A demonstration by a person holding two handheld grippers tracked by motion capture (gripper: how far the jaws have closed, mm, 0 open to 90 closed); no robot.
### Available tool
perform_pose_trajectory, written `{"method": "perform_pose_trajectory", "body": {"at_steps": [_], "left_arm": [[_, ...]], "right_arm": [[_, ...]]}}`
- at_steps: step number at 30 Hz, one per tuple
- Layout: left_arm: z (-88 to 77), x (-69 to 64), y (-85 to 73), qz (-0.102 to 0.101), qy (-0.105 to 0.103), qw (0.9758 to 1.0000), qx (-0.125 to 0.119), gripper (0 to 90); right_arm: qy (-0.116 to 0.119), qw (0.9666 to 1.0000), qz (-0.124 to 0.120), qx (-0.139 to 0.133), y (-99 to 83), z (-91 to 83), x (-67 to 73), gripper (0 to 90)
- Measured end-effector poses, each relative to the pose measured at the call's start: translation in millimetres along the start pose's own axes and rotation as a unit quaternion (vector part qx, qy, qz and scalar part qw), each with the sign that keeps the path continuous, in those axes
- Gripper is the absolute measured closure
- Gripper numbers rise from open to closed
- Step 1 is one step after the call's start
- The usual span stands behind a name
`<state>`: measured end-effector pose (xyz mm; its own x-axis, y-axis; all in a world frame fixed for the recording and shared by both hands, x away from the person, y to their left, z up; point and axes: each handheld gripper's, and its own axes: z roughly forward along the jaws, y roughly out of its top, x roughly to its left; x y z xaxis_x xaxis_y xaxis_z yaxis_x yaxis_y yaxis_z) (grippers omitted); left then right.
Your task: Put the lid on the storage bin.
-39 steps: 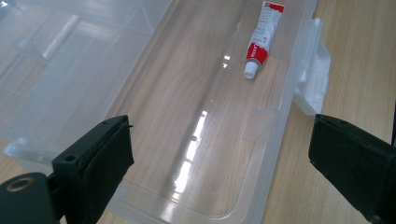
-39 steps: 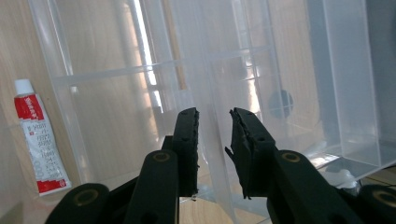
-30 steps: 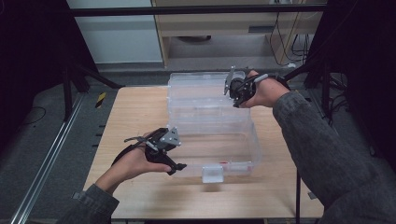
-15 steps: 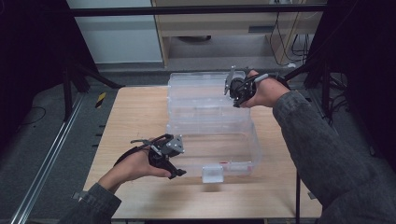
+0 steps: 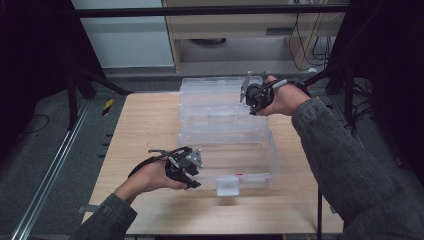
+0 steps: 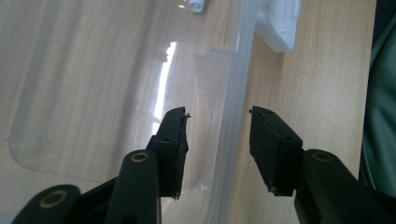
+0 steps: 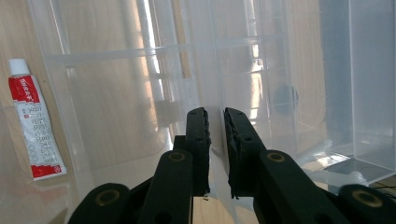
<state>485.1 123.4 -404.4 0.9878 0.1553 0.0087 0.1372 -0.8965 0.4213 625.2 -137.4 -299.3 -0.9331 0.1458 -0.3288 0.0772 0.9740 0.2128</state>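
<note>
A clear plastic box lies open on the wooden table, its lid raised at the far side. My right gripper is at the lid's far right edge; in the right gripper view its jaws are pressed on a thin clear wall of the lid. My left gripper is at the box's near left corner. It stands open, with the box's side wall between its jaws. A white and red tube lies inside the box.
A white latch juts from the box's front wall and also shows as a white latch beyond the left jaws. A sleeve is at that view's right edge. Bare tabletop lies left of the box; a cabinet stands behind the table.
My left gripper has shifted a little nearer the table's front edge and closer to the box's corner. The right gripper and lid have stayed put.
</note>
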Motion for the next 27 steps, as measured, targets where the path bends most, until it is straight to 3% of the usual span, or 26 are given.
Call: {"method": "perform_pose_trajectory", "body": {"at_steps": [7, 16, 27], "left_arm": [[2.4, 1.0, 2.3, 0.006, -0.006, 0.9998, 0.016, 67.1], [1.9, 1.5, 5.1, 0.004, -0.011, 0.9998, 0.015, 80.1], [1.8, -0.3, 2.4, 0.004, -0.001, 1.0000, 0.006, 81.6]], "right_arm": [[0.000, 1.0000, 0.002, 0.001, -1.8, -0.8, -0.1, 80.5], [-0.002, 1.0000, 0.000, -0.002, -0.1, 0.2, 1.1, 80.6], [-0.003, 1.0000, -0.003, 0.000, -0.1, -0.3, 1.4, 80.7]]}}
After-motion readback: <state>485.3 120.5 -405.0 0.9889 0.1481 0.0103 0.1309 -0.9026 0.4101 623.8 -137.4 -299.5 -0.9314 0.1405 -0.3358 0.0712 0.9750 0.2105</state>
